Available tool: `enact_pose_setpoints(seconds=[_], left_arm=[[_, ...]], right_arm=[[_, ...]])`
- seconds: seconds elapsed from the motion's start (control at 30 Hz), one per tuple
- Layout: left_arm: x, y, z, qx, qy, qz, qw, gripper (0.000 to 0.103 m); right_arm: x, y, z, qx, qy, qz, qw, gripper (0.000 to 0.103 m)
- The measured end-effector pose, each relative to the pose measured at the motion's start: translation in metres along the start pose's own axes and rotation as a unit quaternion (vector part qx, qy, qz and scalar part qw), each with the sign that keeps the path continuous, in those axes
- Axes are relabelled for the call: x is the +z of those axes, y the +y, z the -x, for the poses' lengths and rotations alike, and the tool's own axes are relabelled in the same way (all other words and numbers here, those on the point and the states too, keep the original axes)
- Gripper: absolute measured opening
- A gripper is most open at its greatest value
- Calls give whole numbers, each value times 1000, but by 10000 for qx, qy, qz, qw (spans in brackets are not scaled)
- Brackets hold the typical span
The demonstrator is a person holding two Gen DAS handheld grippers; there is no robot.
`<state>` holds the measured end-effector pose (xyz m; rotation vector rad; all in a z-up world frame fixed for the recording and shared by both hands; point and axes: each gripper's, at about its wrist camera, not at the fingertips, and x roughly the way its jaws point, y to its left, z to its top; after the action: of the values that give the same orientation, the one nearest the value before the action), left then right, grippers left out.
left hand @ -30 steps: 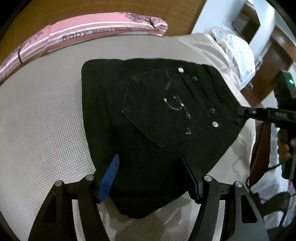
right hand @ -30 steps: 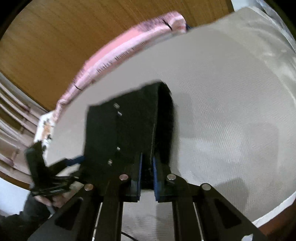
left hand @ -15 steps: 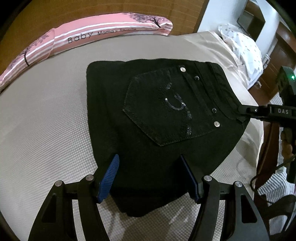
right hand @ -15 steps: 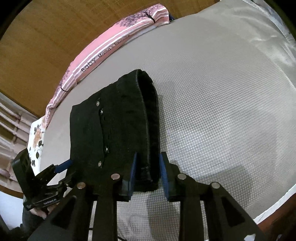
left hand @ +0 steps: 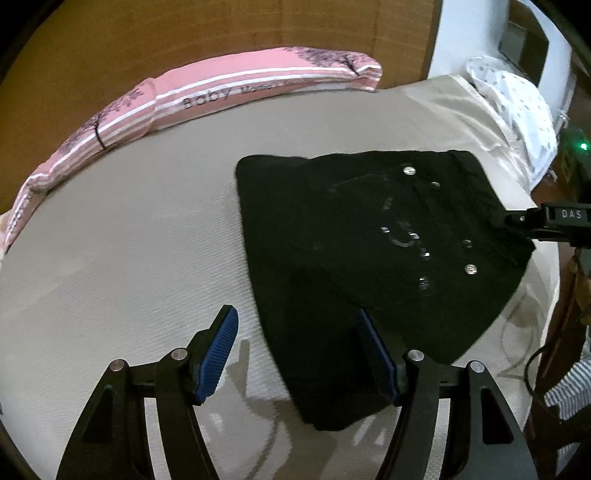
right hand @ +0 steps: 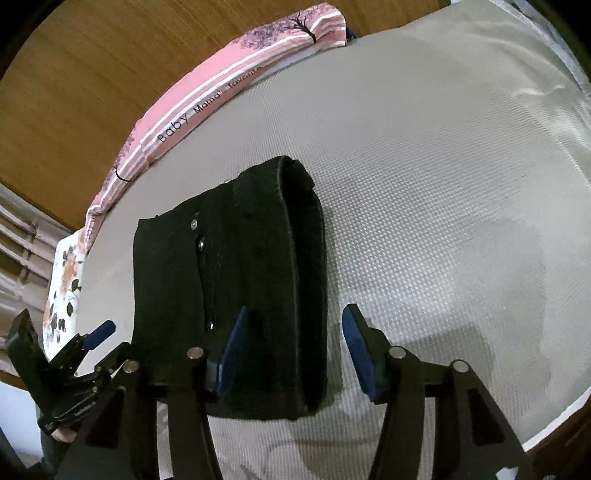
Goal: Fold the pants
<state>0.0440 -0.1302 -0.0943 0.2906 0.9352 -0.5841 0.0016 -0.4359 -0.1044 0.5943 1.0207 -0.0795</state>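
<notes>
1. Left wrist view: the black pants (left hand: 369, 258) lie folded into a compact stack on the beige bed cover (left hand: 129, 240), right of the middle, with the back pocket and its metal rivets facing up.
2. The left gripper (left hand: 299, 354) hangs over the near left corner of the stack with its jaws spread wide. The right blue pad sits above the dark cloth and the left pad above bare cover; neither presses on anything, so it holds nothing.
3. At the right edge the right gripper (left hand: 517, 221) reaches in, its tip at the waistband side of the pants; from here I cannot tell how its jaws stand.
4. A pink striped pillow (left hand: 221, 96) printed with "Baby" lies along the far edge of the bed against a wooden headboard (left hand: 221, 33). A white dotted cloth (left hand: 517, 107) sits at the far right corner.
5. Right wrist view: the pants (right hand: 236, 288) lie left of the middle on the cover (right hand: 443, 184), the thick folded edge running away from the camera.
6. The right gripper (right hand: 291, 354) straddles the near end of that folded edge and its jaws are opening. The cloth is between the pads, but the right pad stands clear of it, so the grip is released.
7. The left gripper (right hand: 96, 334) shows at the lower left, beside the far side of the stack, with a hand (right hand: 62, 435) partly visible beneath it.
8. The pink pillow (right hand: 207, 107) curves along the headboard (right hand: 92, 92). A floral cloth (right hand: 62, 288) lies at the left edge.
</notes>
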Motion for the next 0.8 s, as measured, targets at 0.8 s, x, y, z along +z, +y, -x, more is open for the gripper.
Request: enact_pose_setpoints(seconds=[0.8], left_arm=[[13, 63, -55, -1853, 872, 1936, 9595, 66]], right_arm=[[10, -40, -27, 1402, 600, -346, 9877, 55]])
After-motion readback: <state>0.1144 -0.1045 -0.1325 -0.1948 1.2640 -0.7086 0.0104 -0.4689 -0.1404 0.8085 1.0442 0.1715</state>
